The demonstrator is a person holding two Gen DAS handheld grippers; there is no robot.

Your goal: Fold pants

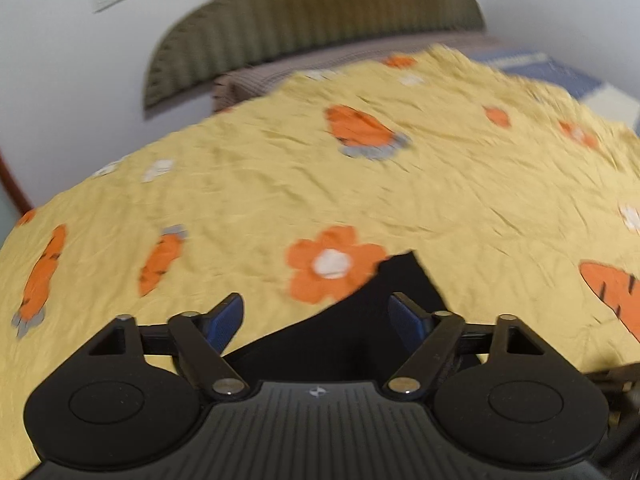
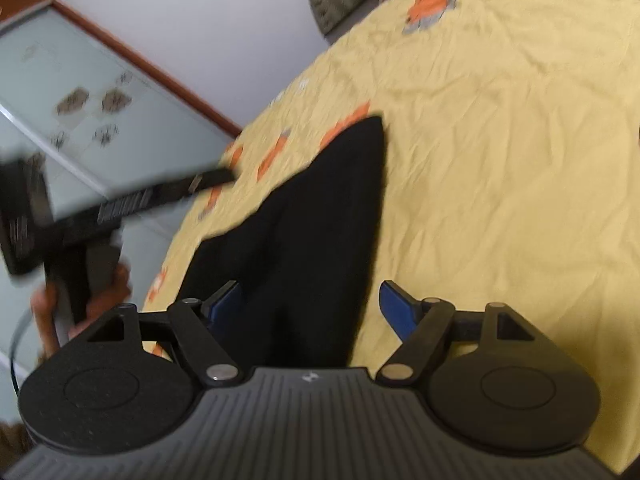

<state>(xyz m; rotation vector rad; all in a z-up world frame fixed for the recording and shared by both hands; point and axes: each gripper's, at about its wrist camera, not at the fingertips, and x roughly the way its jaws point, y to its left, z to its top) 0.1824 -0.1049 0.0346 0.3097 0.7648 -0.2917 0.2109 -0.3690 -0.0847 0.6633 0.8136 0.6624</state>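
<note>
Lying on the yellow bedsheet (image 2: 500, 160), the black pants (image 2: 320, 240) seem free; your left gripper (image 1: 316, 320) and right gripper (image 2: 312, 308) both hold jaws wide, gripping nothing.

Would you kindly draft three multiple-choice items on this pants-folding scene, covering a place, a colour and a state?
1. Where do the pants lie?
A. on the yellow bedspread
B. on the floor
C. over a chair

2. What colour are the pants?
A. white
B. black
C. red

3. How do the right gripper's jaws stand?
A. clamped on the cloth
B. hidden
C. open

Answers: 1 A, the dark cloth rests on the flowered spread; 2 B, it reads solid black in both views; 3 C, the blue pads stand apart, gripping nothing.
</note>
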